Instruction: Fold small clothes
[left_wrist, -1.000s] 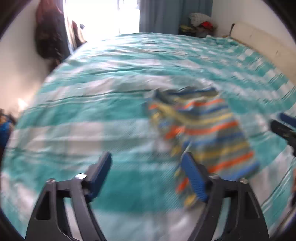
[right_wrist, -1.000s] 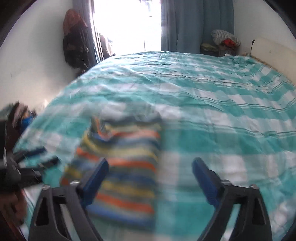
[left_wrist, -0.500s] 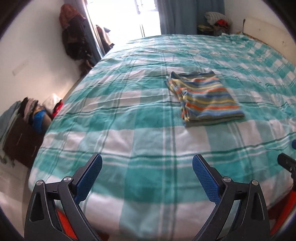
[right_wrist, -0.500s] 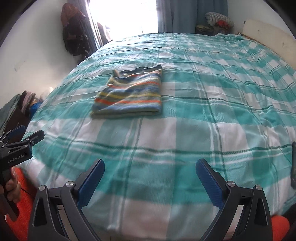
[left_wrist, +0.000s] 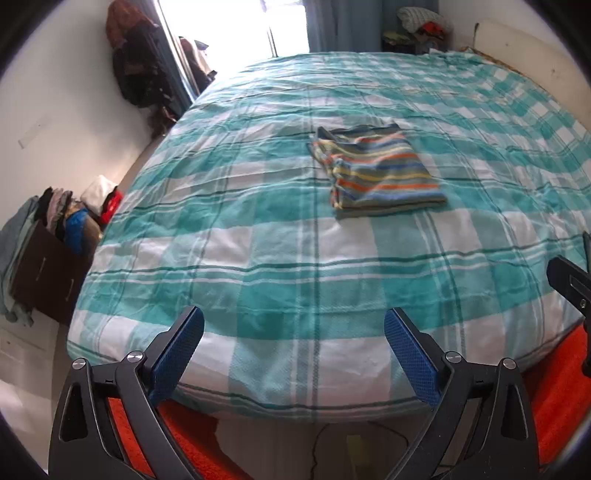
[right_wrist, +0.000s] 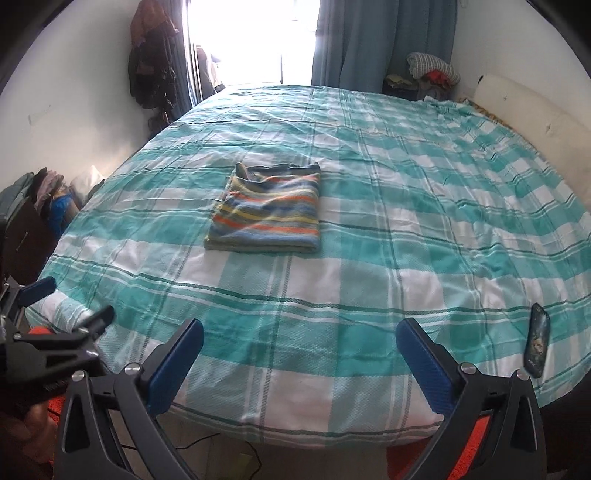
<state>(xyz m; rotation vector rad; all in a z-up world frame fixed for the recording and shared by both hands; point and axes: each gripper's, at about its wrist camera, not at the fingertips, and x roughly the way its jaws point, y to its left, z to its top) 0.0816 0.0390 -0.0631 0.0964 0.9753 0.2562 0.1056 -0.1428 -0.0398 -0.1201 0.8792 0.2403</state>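
Both tools have drawn back since a second ago, from just over the garment to beyond the foot of the bed.

Left tool: released, blue pads spread wide, grasping nothing.
Right tool: released likewise, grasping nothing.
Striped garment: folded into a flat rectangle, lying on the teal-and-white checked bedspread, toward its left half, well apart from both tools. Nothing lies between tools and garment but bare bedspread.

Surroundings:
- dark phone on the bedspread near its front right edge, just beside the right tool's right finger.
- blue curtain beside a bright window at the far end.
- dark clothes hanging on the left wall.
- brown box with piled clothing on the floor, left of the bed.
- orange rug under the bed's front edge.
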